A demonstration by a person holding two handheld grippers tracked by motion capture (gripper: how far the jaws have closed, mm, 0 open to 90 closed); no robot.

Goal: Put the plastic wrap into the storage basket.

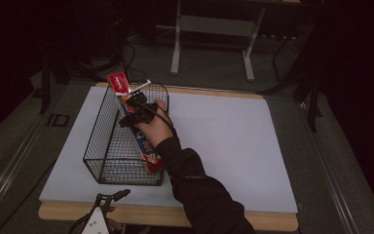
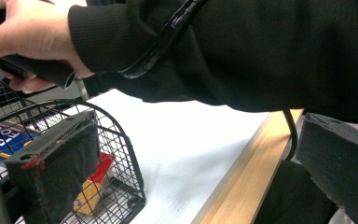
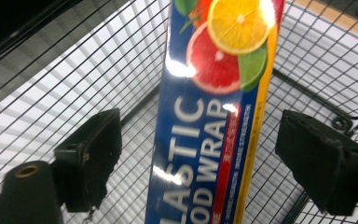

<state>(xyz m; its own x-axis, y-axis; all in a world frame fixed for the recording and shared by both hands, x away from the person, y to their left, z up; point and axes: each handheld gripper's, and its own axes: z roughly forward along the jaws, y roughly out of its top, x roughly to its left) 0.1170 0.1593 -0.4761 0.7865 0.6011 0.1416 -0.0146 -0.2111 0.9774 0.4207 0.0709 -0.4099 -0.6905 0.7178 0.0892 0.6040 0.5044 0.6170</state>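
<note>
Right gripper straddles plastic wrap box (pads clear) in basket.

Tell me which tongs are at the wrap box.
The right tongs: open, jaws either side of the wrap box inside the basket, not pressing it. The left tongs sit outside the basket, at the near edge of the table.

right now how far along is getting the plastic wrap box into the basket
Mostly done: the plastic wrap box lies inside the wire basket, one end propped on the far rim. In hand: the right gripper is open, its pads clear of the box on both sides. Left: draw that gripper out. The left gripper waits open at the table's near edge.
</note>
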